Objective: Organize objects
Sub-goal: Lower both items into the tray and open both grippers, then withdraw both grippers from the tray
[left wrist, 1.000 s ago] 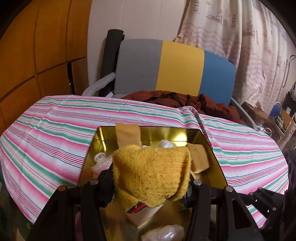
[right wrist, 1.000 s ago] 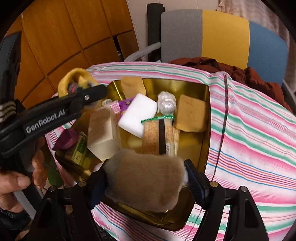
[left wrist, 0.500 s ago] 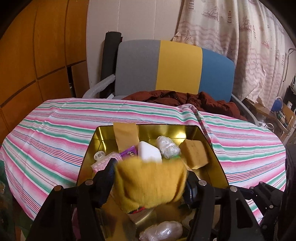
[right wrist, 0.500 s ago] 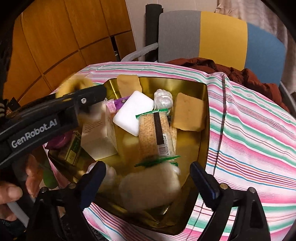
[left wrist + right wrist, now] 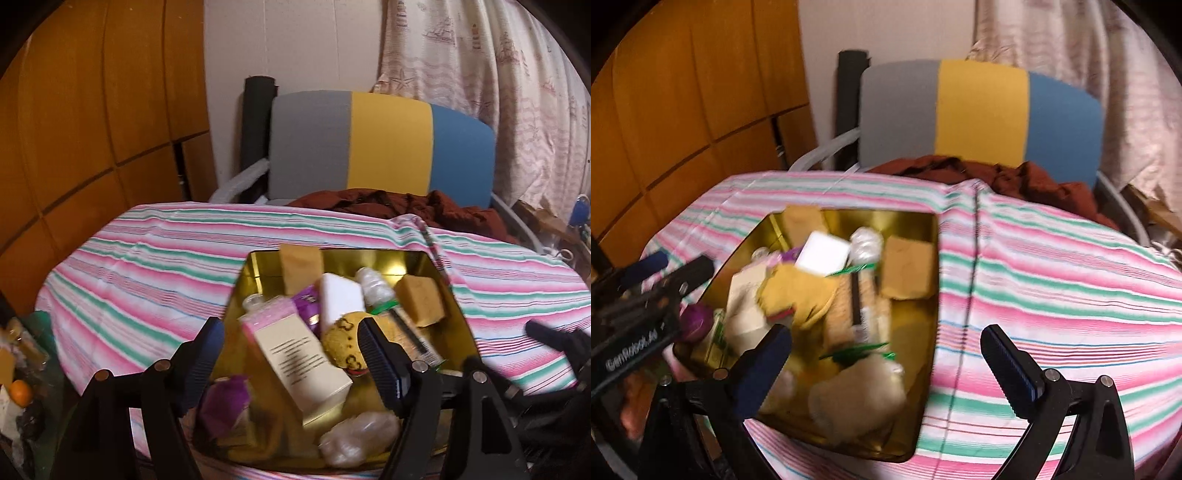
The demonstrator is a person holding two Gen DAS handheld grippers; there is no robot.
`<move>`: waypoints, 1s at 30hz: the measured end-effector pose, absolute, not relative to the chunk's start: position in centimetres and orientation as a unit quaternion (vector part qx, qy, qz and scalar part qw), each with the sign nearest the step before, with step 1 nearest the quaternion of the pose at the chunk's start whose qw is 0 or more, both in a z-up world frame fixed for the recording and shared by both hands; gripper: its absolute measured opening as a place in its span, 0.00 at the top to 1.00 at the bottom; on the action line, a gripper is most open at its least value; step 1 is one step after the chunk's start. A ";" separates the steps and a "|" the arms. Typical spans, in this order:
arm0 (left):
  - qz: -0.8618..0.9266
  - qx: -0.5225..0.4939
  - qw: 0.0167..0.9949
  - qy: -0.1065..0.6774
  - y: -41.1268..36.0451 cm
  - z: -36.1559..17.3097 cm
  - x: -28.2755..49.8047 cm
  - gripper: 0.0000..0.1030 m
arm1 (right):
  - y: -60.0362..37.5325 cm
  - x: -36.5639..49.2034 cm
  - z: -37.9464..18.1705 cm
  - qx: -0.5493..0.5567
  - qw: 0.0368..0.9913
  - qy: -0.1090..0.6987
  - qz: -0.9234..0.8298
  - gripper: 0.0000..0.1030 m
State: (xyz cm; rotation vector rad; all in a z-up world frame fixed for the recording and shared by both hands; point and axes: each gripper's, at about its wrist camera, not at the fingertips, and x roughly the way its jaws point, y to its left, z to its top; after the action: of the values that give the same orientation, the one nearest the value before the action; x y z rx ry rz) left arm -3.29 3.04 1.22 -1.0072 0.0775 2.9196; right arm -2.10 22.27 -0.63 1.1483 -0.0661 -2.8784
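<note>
Knitted yellow sock (image 5: 345, 341) dropped, gold tin (image 5: 456, 314)

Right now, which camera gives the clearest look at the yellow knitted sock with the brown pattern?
The left wrist view: the yellow knitted sock lies sharp in the gold tin tray, pattern visible. The right wrist view shows it blurred, pattern unreadable.

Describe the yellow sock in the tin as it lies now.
The yellow sock is a knitted, fuzzy mustard piece with small dark motifs and a red-and-green striped cuff, lying crumpled in the gold tin. It leans on the cream box and rests below the white block. No tongs hold it; both are open.
</note>
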 end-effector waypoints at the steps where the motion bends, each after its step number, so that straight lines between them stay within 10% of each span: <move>1: 0.945 -0.325 0.020 0.025 2.7 1.1 -3.0 0.26 | 22.5 -2.0 -0.5 0.367 0.011 -0.021 -0.930 0.00; 30: 0.939 -0.343 0.006 -0.012 0.7 0.5 -0.8 0.29 | 21.4 -0.7 0.0 0.337 -0.010 -0.005 -0.941 0.00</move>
State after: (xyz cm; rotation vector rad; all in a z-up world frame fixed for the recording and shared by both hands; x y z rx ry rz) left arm -0.83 0.71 0.52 -1.0731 -0.0365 2.9404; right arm -0.73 21.42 -0.02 1.0657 -0.0157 -2.9758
